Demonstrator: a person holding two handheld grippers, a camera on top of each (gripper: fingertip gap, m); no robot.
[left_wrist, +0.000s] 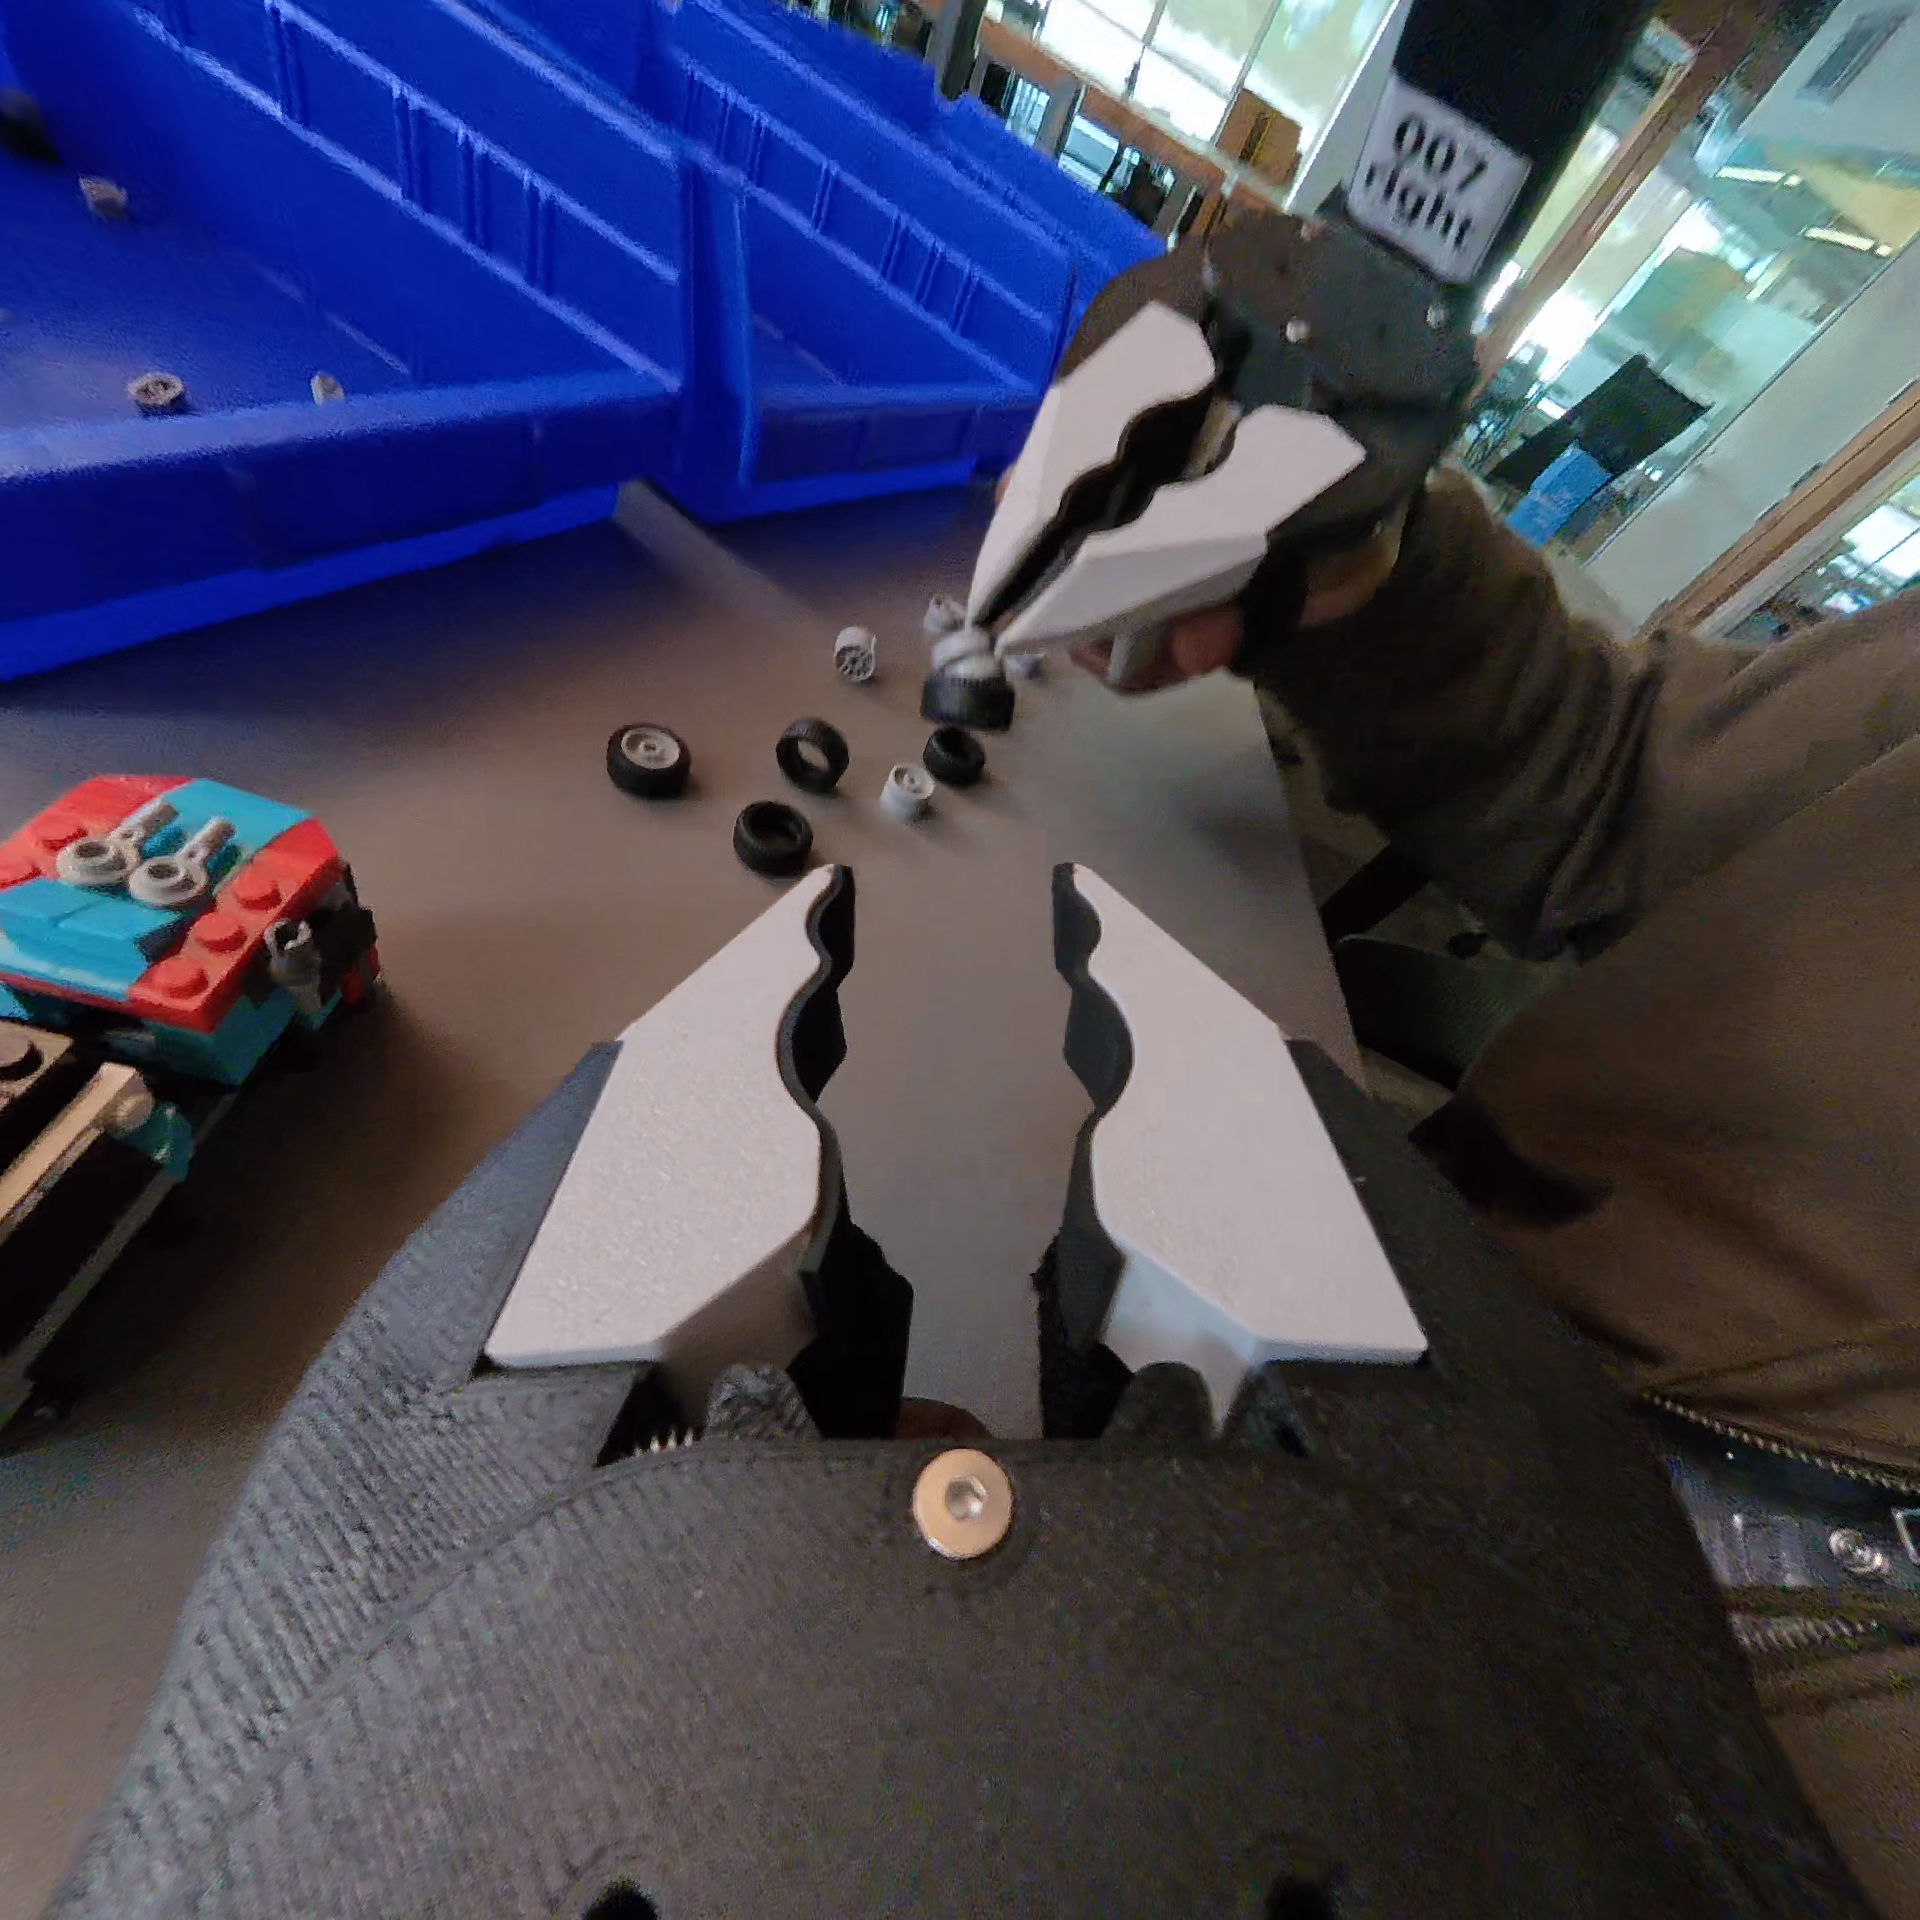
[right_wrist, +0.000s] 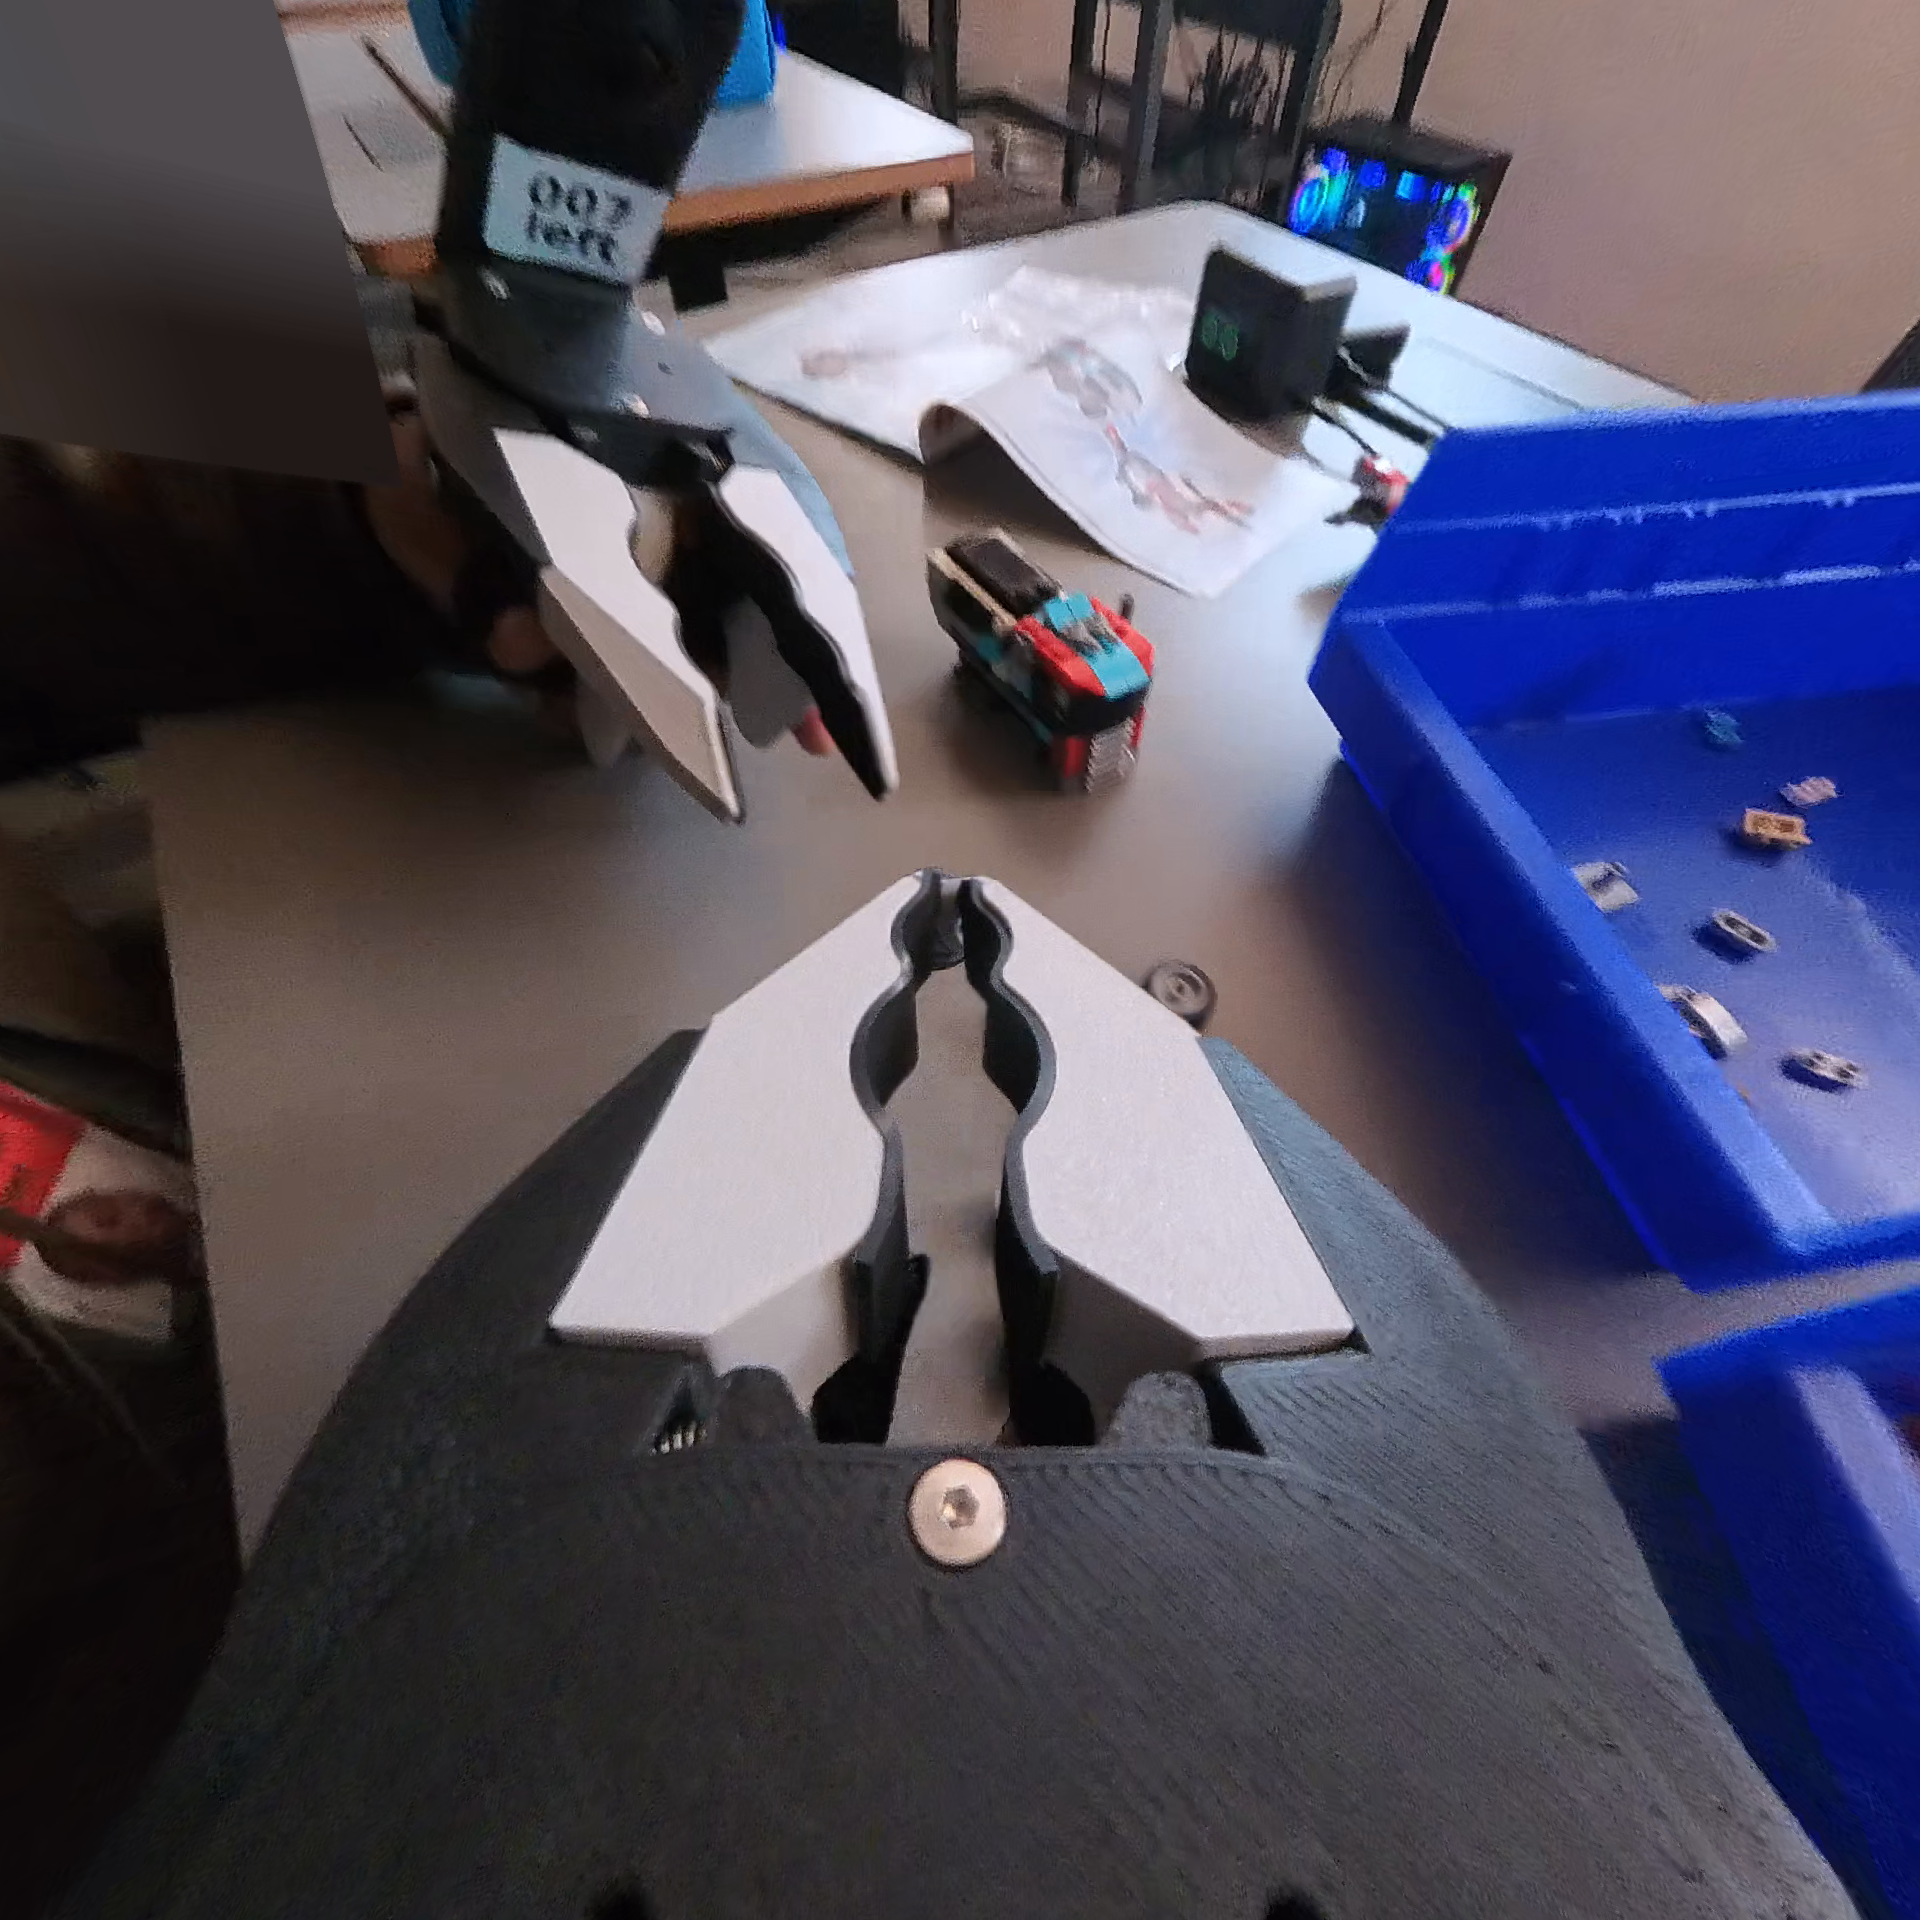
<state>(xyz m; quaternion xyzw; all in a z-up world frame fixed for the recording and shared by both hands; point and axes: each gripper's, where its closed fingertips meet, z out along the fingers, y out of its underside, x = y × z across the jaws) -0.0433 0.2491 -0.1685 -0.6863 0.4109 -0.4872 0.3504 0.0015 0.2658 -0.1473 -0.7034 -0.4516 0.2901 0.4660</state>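
Note:
My left gripper (left_wrist: 951, 883) is open and empty above the dark table (left_wrist: 499, 1039); a loose black tyre (left_wrist: 772, 836) lies just ahead of its left fingertip. It also shows open in the right wrist view (right_wrist: 805, 795). My right gripper (left_wrist: 982, 629) is shut on a small grey wheel rim (left_wrist: 961, 652), which sits on top of a black tyre (left_wrist: 966, 701) on the table. In the right wrist view its tips (right_wrist: 940, 883) are nearly closed, with the small grey piece (right_wrist: 940, 906) pinched between them. Around them lie an assembled wheel (left_wrist: 647, 761), two more tyres (left_wrist: 812, 755) and loose grey rims (left_wrist: 904, 792).
A red and teal brick car (left_wrist: 177, 925) stands at the left, and shows in the right wrist view (right_wrist: 1049, 655). Blue bins (left_wrist: 416, 312) line the far side; one (right_wrist: 1455, 790) holds several small parts. A booklet (right_wrist: 1091, 436) and a black device (right_wrist: 1262, 332) lie beyond. A person's sleeve (left_wrist: 1507, 727) is at the right. Across from one pair of fingers to the other is roughly 6 centimetres.

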